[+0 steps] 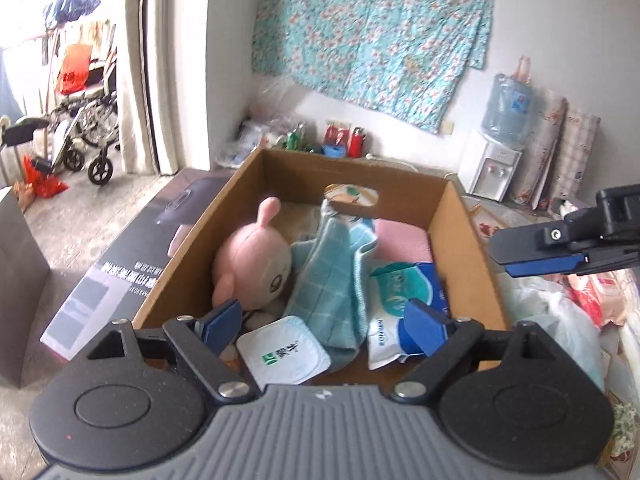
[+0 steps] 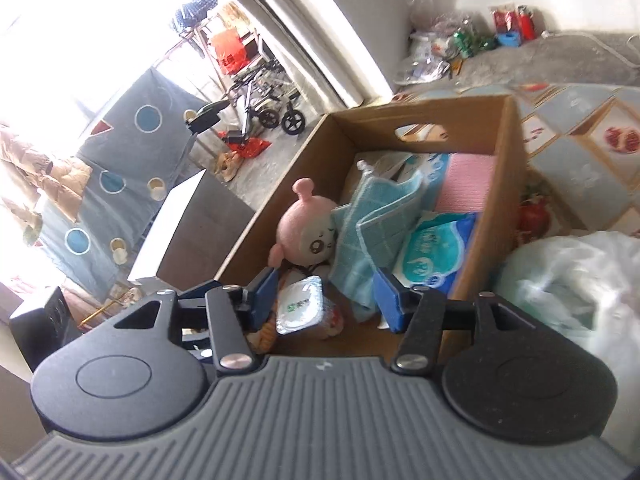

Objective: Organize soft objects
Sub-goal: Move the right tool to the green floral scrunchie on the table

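- Nearest the left wrist camera, the left gripper hovers over the near end of the cardboard box, its blue fingers spread wide apart with nothing pressed between them.
- Below that gap lies a white sealed cup with a green mark on its lid, at the near end of the box floor.
- Just right of the cup sits a blue-and-white tissue pack, leaning against the right wall of the box.
- Between cup and pack, a teal checked cloth drapes from the near end up toward the middle of the box, partly over the tissue pack.
- Left of the cloth, a pink plush toy rests against the left wall, face turned toward the cloth.
- At the far right corner of the box lies a pink folded cloth.
- From the right wrist view, the right gripper also hangs above the box's near end, fingers apart and empty; it shows at the right edge of the left view, above the box's right wall.
- Right of the box, a white plastic bag sits beside its wall.
- Far behind, a floral sheet hangs on the wall.
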{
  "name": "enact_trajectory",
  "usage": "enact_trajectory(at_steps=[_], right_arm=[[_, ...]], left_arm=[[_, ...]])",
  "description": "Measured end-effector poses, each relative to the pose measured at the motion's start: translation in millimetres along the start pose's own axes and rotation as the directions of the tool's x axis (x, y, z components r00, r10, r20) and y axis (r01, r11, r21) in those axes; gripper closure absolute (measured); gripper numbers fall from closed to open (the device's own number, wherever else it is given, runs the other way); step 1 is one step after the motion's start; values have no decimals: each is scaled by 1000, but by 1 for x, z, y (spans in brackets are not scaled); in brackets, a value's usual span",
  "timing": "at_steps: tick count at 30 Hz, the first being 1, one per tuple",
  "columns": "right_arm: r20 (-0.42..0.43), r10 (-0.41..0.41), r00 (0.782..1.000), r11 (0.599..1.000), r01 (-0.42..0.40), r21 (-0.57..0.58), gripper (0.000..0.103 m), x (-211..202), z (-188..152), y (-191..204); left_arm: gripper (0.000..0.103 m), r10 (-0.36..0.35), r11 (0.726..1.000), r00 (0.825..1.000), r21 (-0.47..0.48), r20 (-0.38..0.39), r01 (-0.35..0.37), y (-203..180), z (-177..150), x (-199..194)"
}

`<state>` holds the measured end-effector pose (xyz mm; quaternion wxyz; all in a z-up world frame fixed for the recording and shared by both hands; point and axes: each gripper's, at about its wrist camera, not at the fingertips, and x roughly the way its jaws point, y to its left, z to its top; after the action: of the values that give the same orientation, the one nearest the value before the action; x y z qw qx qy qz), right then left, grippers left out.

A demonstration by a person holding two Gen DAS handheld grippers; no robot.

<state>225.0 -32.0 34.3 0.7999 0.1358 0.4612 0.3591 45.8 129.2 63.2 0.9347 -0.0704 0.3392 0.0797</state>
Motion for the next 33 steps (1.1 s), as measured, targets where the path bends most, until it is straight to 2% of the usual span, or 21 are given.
enact_trajectory(at_steps=[3, 5, 9, 14, 17, 20, 23, 27, 30, 33], right_arm=[[58, -105, 993, 994, 106, -6, 43, -54, -19, -19], [80, -173, 982, 985, 172, 17, 40, -86, -33, -34], [78, -280, 957, 957, 272, 100, 38, -134, -66, -74], [31, -383, 923, 910, 371, 183, 38, -168, -123, -115], [-21, -445, 895, 876, 440, 198, 38, -174, -150, -136], [-78, -489, 869, 844, 493, 210, 38, -174, -171, -153], [-107, -518, 849, 824, 529, 205, 38, -171, -185, -169], [-138, -557, 819, 803, 574, 164, 37, -155, -190, -185], [-170, -556, 813, 804, 579, 137, 37, -141, -194, -195], [-210, -529, 822, 815, 561, 144, 38, -128, -199, -209]], left_arm=[[12, -81, 995, 996, 64, 42, 78, -30, -6, -13], [12, -143, 985, 989, 105, 44, 138, -52, -12, -18], [12, -271, 948, 962, 178, 22, 263, -99, -33, -21], [13, -381, 892, 924, 247, -41, 379, -147, -66, -20], [14, -427, 857, 899, 272, -99, 437, -170, -90, -16], [19, -450, 837, 876, 261, -172, 481, -189, -111, -7], [27, -473, 825, 849, 221, -234, 521, -204, -126, 6], [34, -479, 820, 835, 203, -271, 536, -222, -144, 18], [40, -467, 822, 832, 199, -300, 533, -233, -154, 31], [40, -468, 825, 815, 160, -342, 542, -241, -160, 45]])
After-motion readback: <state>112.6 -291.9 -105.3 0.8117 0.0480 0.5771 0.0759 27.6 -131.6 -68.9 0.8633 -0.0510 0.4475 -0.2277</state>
